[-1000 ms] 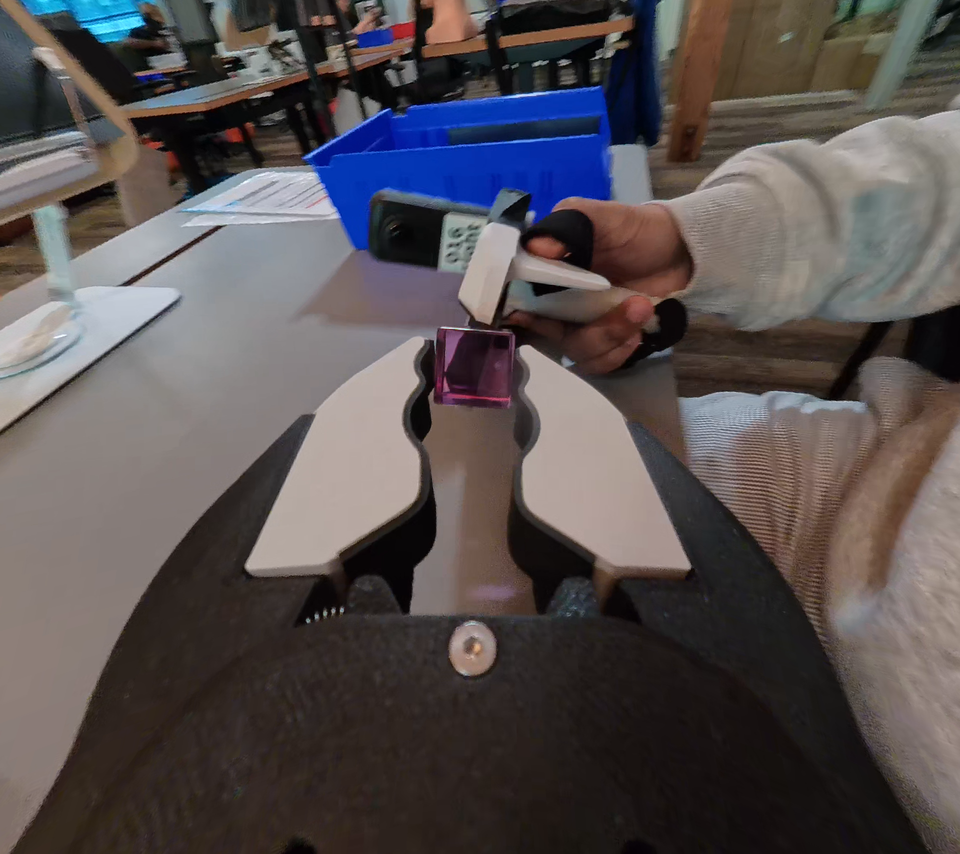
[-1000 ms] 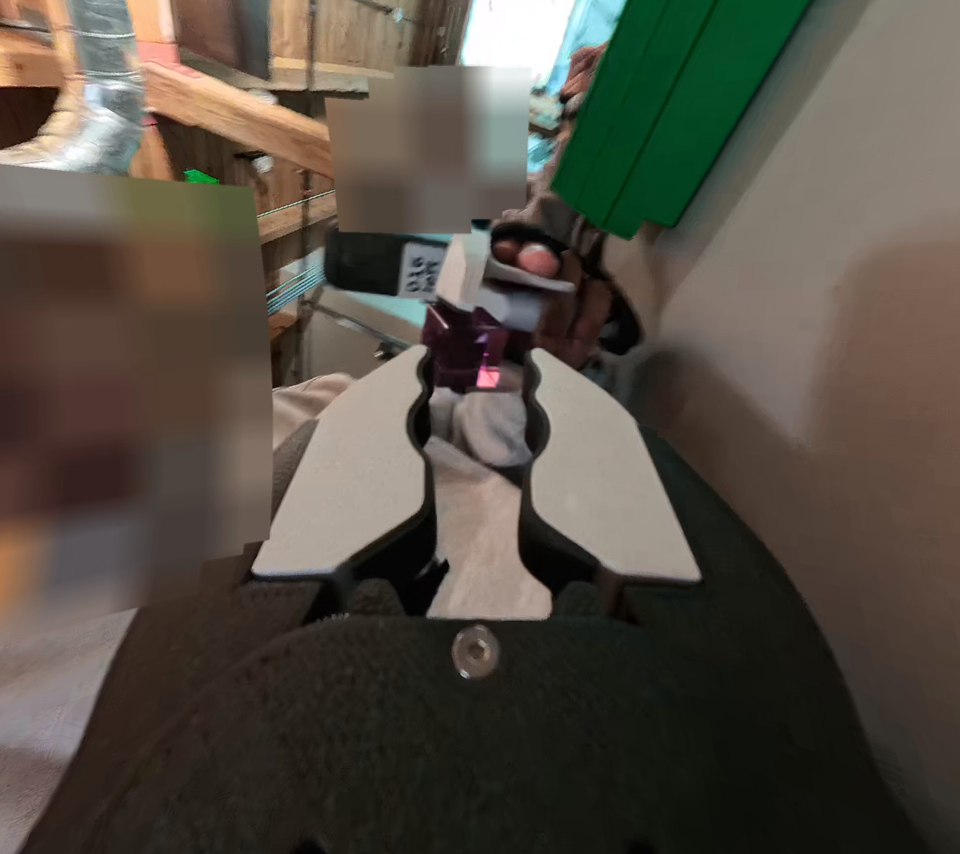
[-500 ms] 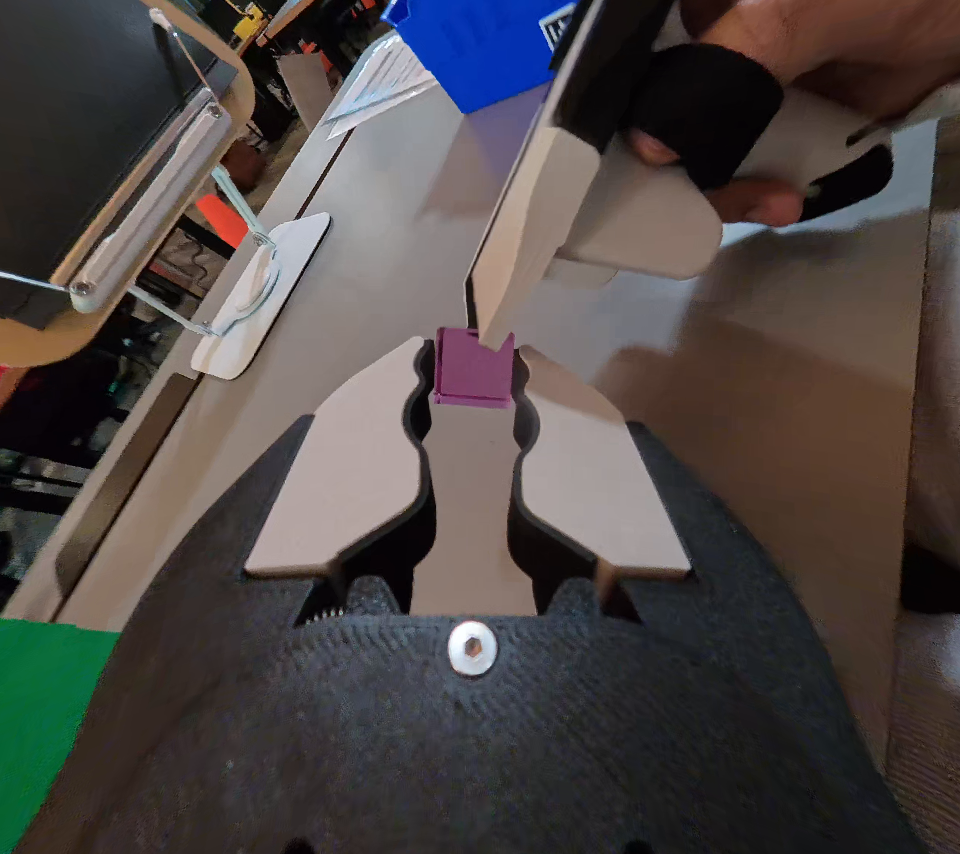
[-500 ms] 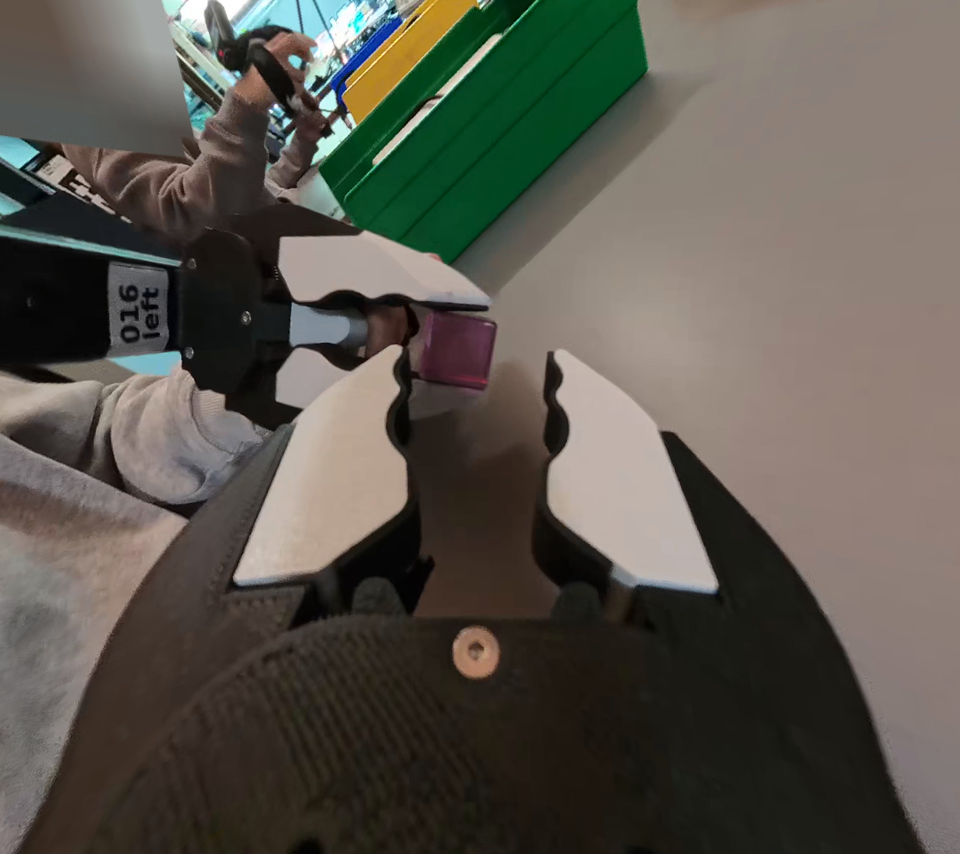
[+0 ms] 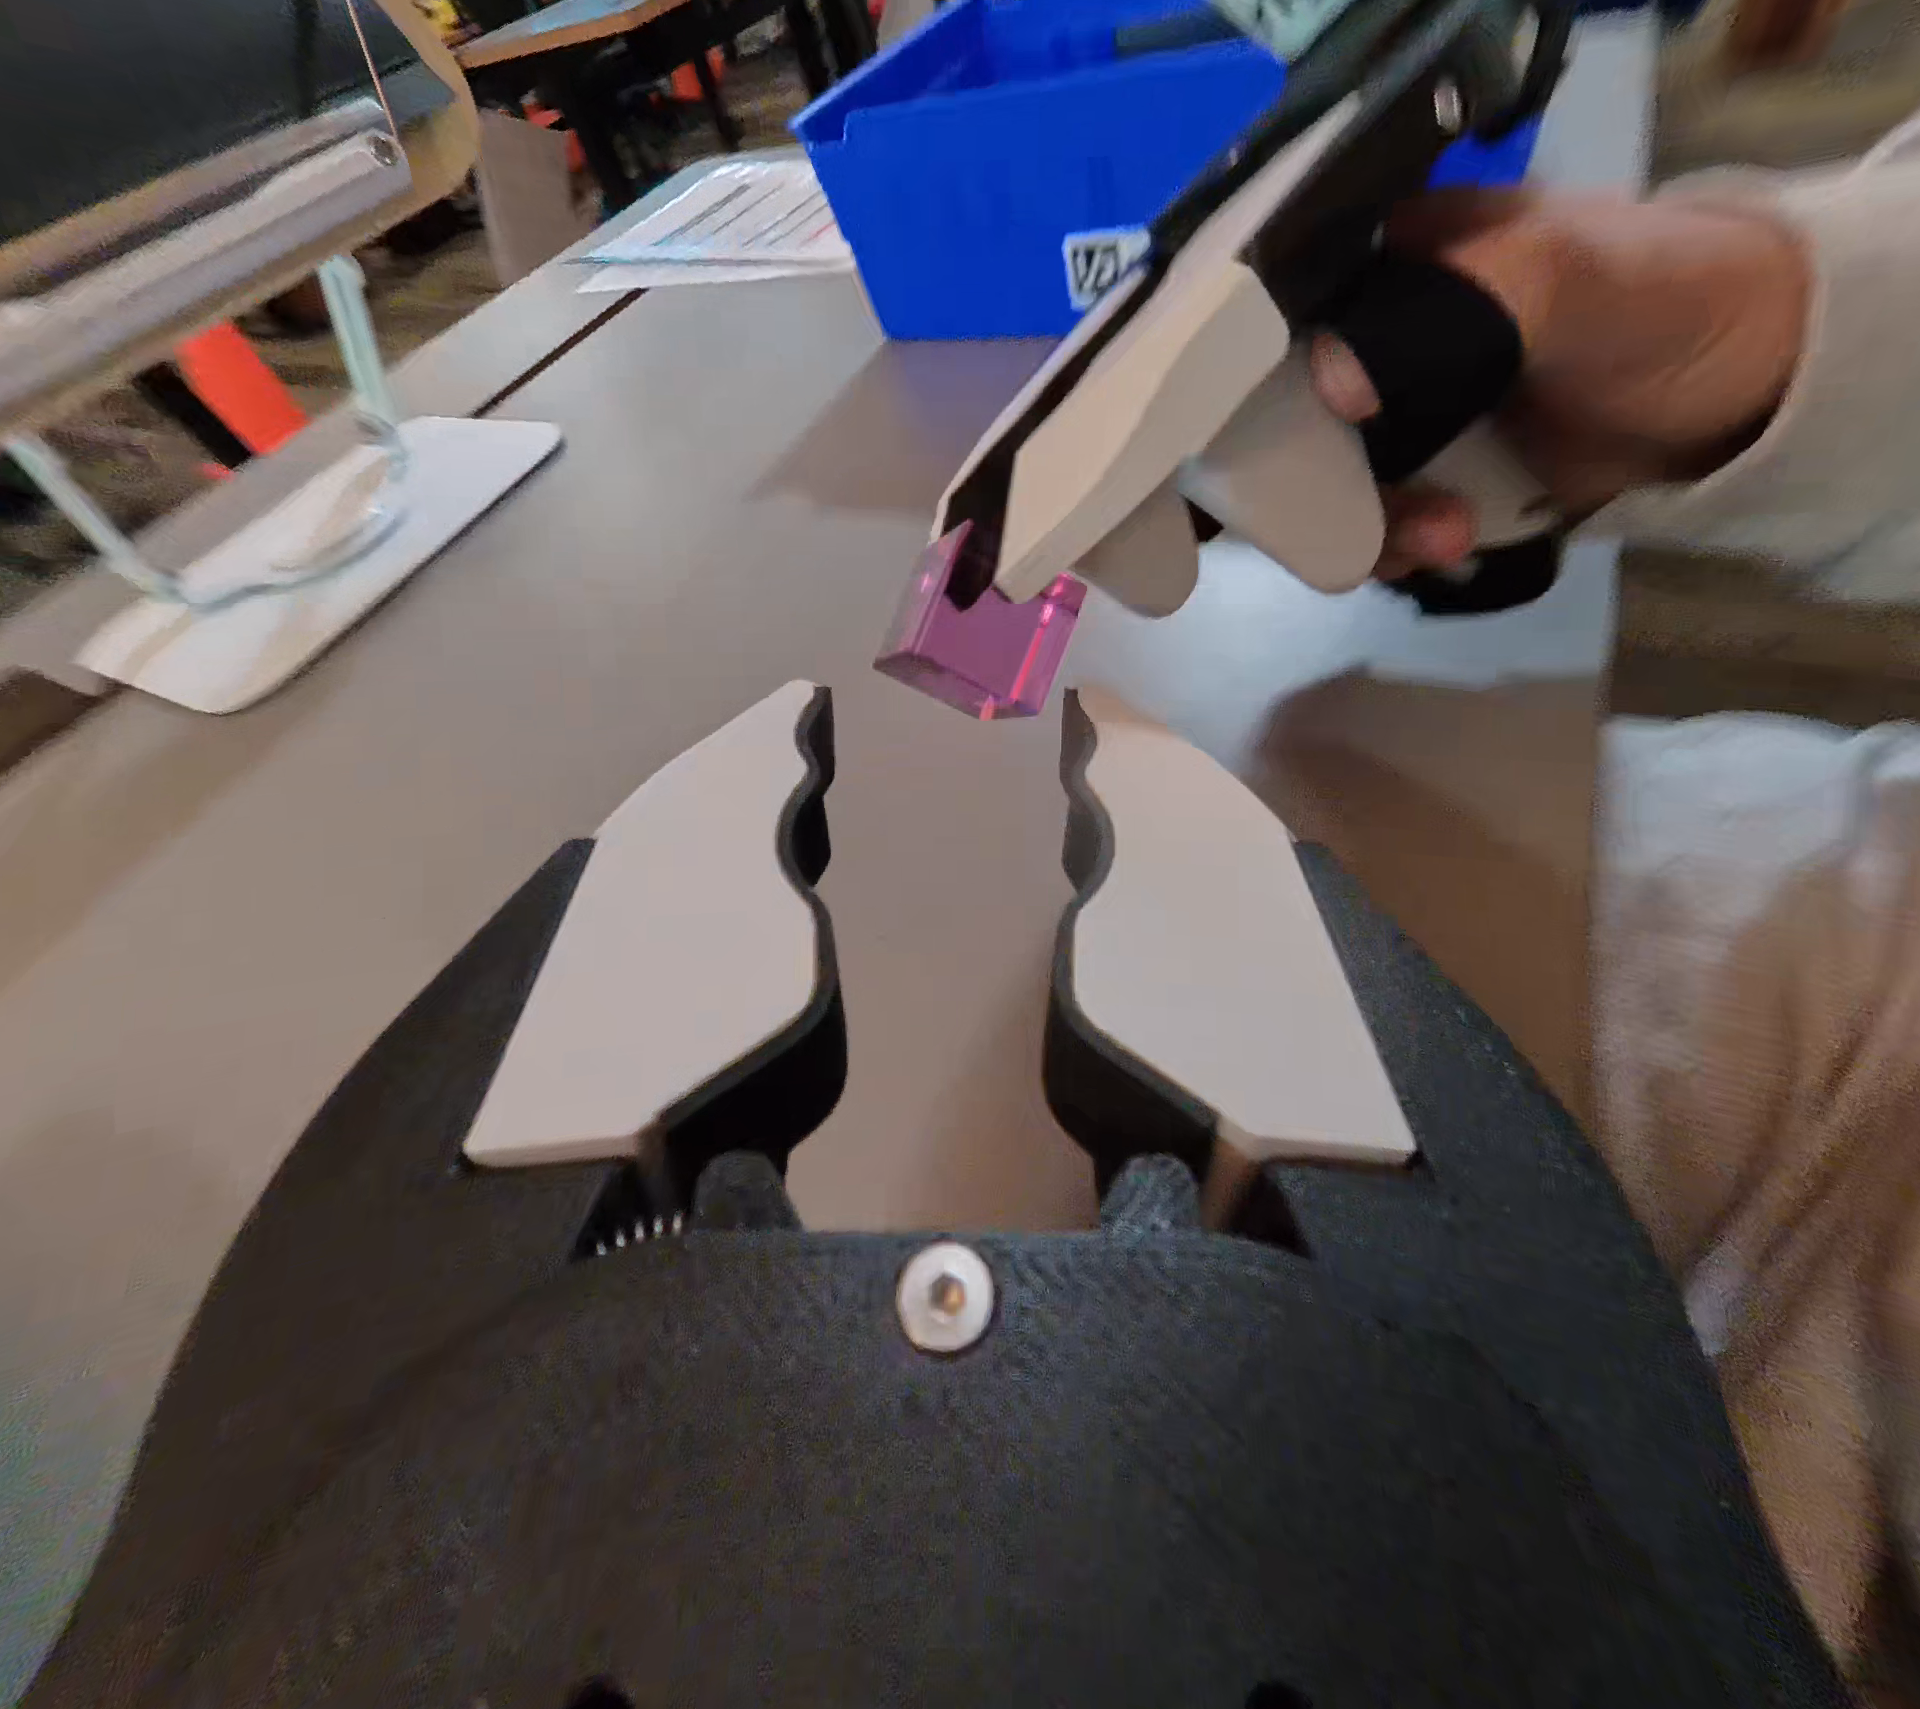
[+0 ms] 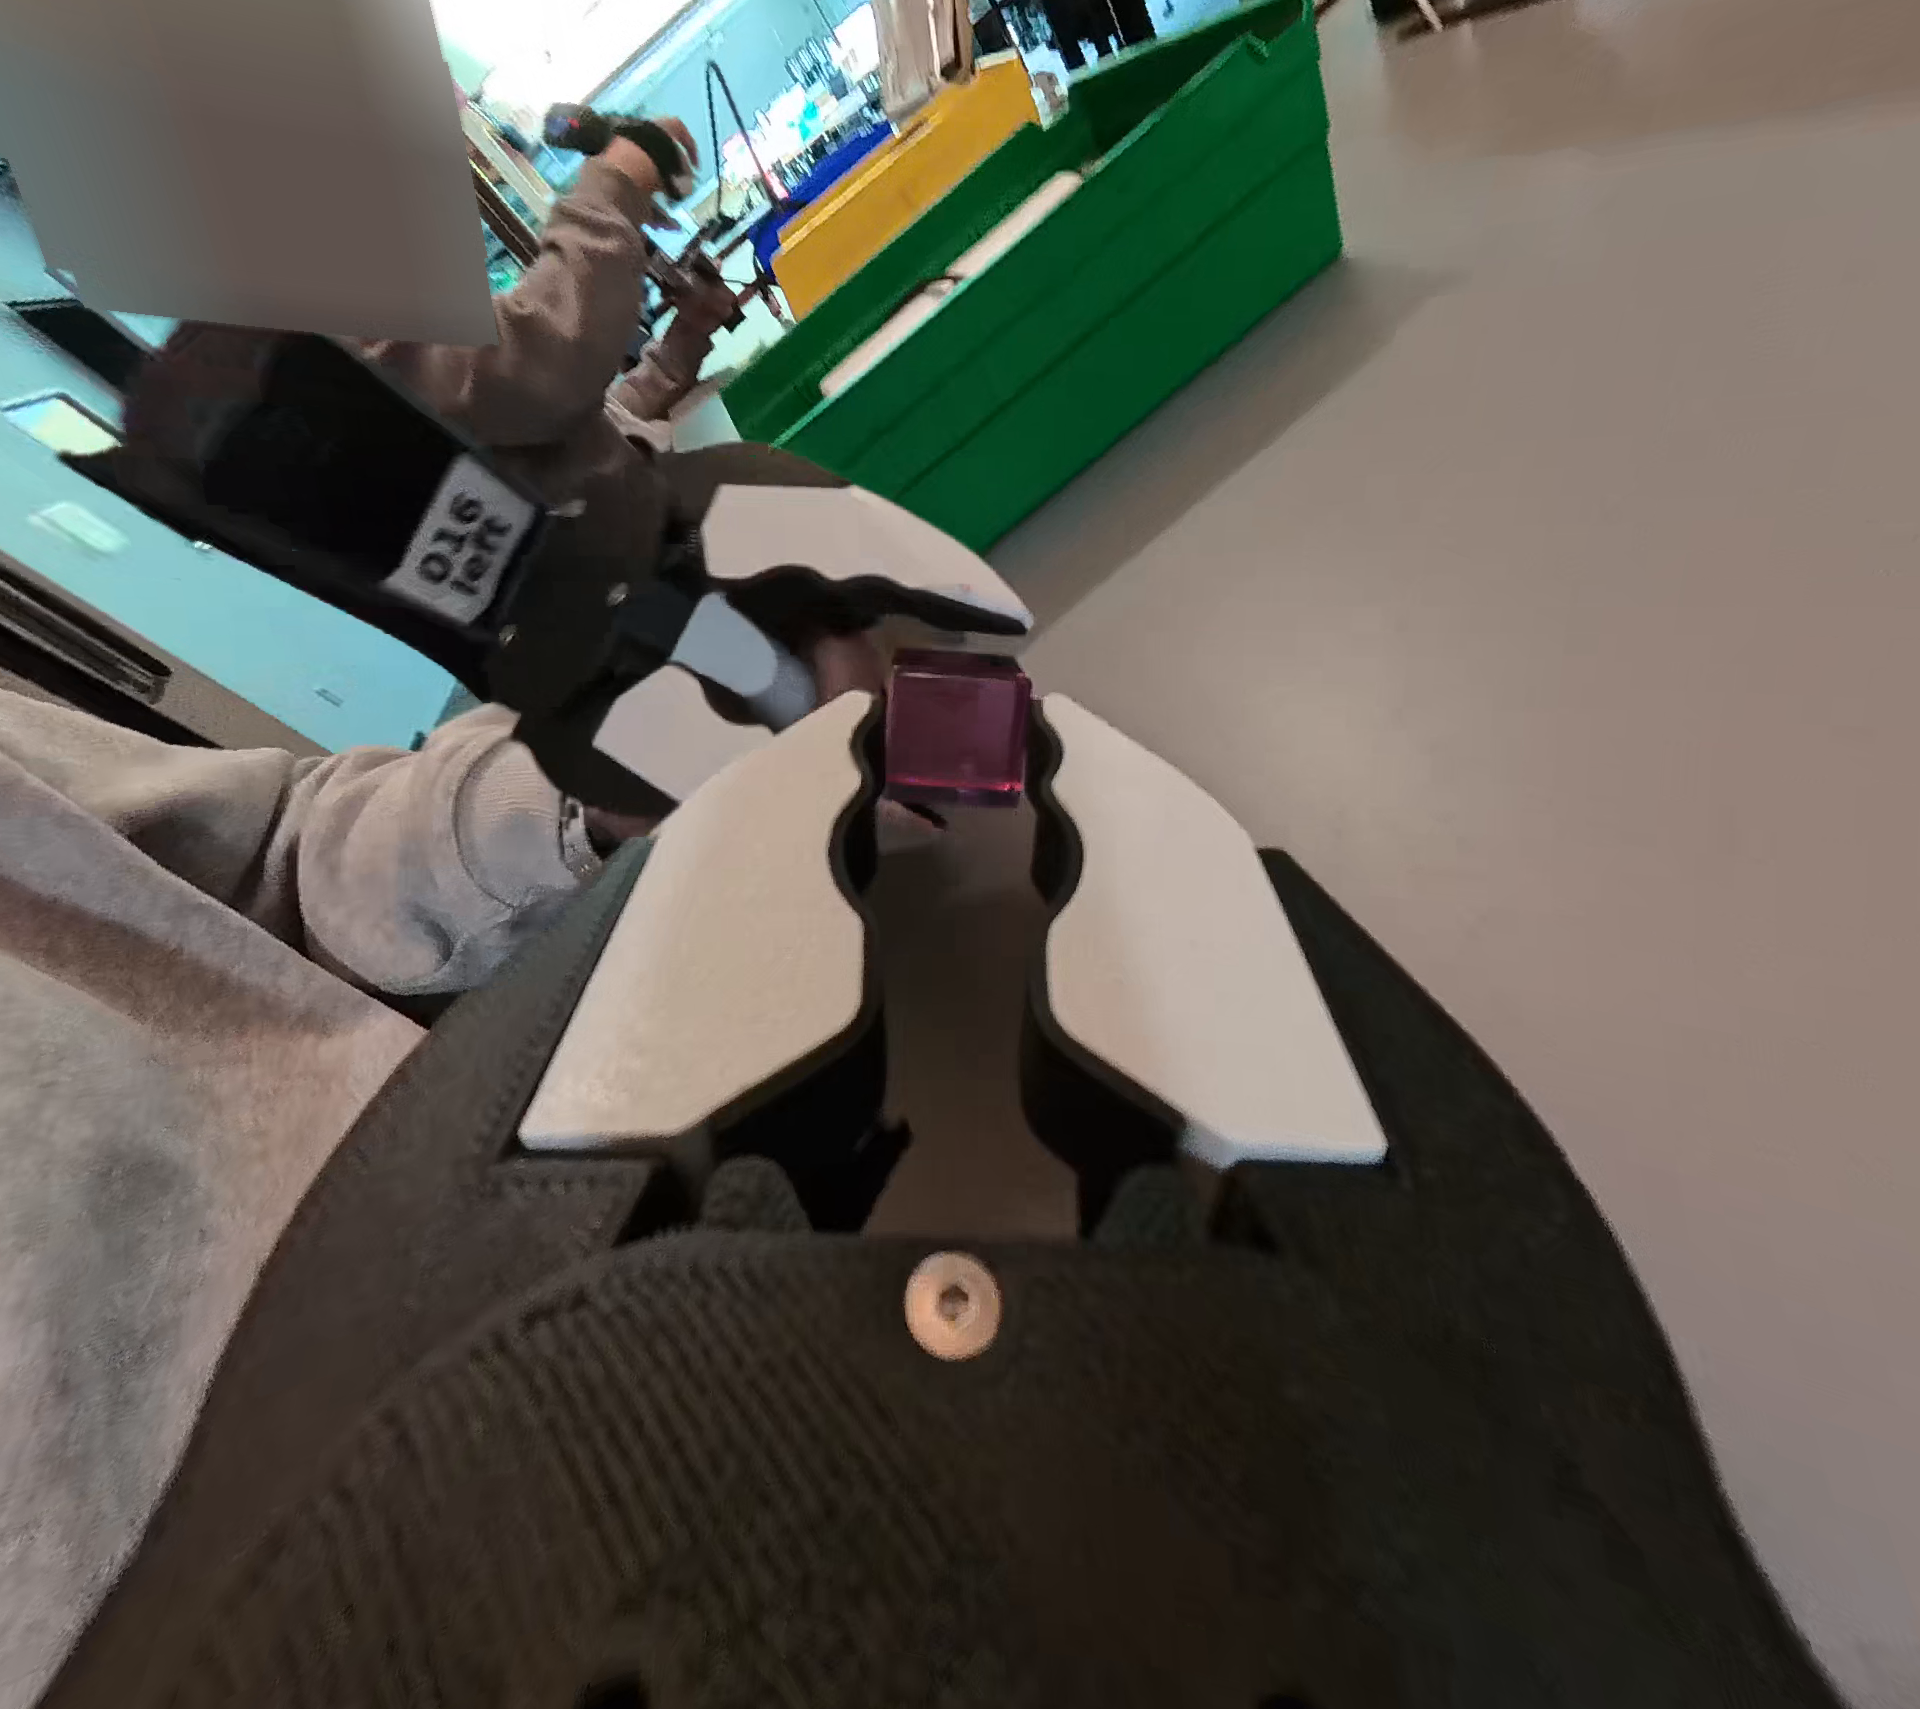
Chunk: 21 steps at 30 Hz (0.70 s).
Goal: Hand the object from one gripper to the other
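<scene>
A translucent purple cube point(image 6: 954, 740) sits clamped between the tips of my right gripper point(image 6: 956, 709), above the grey table point(image 6: 1558, 516). In the left wrist view the right gripper point(image 5: 982, 573) reaches in from the upper right, held by a hand, and grips the cube point(image 5: 982, 646) by its top. My left gripper point(image 5: 945, 703) is open and empty, its tips just short of the cube and not touching it. In the right wrist view one open left finger point(image 6: 862, 547) shows just behind and to the left of the cube.
A blue bin point(image 5: 1039, 205) and papers point(image 5: 727, 225) lie at the table's far side. A monitor stand base point(image 5: 312, 537) is on the left. A green bin point(image 6: 1091, 371) and a yellow bin point(image 6: 904, 205) stand farther off. Another person's arm point(image 6: 582, 257) is behind.
Half a second ago the left gripper was shut on the cube and the right was open beside it. Now the right is shut on the cube and the left has opened off it.
</scene>
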Available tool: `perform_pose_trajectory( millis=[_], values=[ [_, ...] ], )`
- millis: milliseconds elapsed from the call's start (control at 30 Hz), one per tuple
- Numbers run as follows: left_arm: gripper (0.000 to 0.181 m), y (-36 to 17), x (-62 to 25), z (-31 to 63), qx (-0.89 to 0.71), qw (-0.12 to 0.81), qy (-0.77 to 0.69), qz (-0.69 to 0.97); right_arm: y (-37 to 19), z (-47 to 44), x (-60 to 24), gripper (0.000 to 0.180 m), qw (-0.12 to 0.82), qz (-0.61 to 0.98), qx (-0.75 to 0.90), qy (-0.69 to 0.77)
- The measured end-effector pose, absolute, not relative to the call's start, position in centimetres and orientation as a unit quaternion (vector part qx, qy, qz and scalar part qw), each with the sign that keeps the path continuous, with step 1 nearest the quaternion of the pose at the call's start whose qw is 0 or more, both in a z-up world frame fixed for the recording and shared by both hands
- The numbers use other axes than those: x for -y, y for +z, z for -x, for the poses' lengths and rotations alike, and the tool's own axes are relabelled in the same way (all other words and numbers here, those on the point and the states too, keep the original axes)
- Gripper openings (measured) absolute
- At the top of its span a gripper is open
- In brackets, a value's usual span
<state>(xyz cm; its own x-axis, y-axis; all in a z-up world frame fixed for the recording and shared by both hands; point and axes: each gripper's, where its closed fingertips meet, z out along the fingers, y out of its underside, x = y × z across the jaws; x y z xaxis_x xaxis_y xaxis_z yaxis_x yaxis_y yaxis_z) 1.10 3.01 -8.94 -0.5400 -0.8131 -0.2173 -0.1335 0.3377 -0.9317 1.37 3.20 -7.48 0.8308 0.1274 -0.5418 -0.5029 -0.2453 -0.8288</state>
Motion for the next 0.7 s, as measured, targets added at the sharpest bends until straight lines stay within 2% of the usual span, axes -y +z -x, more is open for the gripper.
perform_pose_trajectory(
  millis=[33, 200, 333, 433, 500, 667, 700],
  values=[
    [0.044, -8.5, -3.0, -1.0, -0.72, 0.325, -0.514, 0.335, -7.1, -1.4, -3.1, 0.026, 0.609, 0.738, -0.122, 0.263],
    [0.044, -6.2, -2.7, -0.2, -0.607, 0.128, -0.683, 0.385, -5.9, -1.1, -3.0, 0.026, 0.639, 0.711, -0.1, 0.275],
    [0.043, -5.9, -2.4, 0.2, -0.556, 0.016, -0.731, 0.394, -5.1, -0.6, -3.0, 0.026, 0.66, 0.696, -0.076, 0.273],
    [0.043, -5.7, -1.7, 0.5, -0.548, -0.021, -0.743, 0.384, -4.6, -0.3, -3.0, 0.026, 0.671, 0.685, -0.068, 0.274],
    [0.027, -5.7, -1.6, 0.6, -0.548, -0.028, -0.743, 0.383, -4.4, -0.1, -3.0, 0.026, 0.676, 0.678, -0.066, 0.28],
    [0.027, -5.5, -1.9, 0.7, -0.55, -0.029, -0.744, 0.379, -4.2, -0.1, -3.1, 0.027, 0.691, 0.667, -0.061, 0.274],
    [0.027, -5.4, -2.0, 0.7, -0.547, -0.031, -0.746, 0.379, -4.1, -0.4, -3.1, 0.032, 0.696, 0.664, -0.062, 0.265]
  ],
)
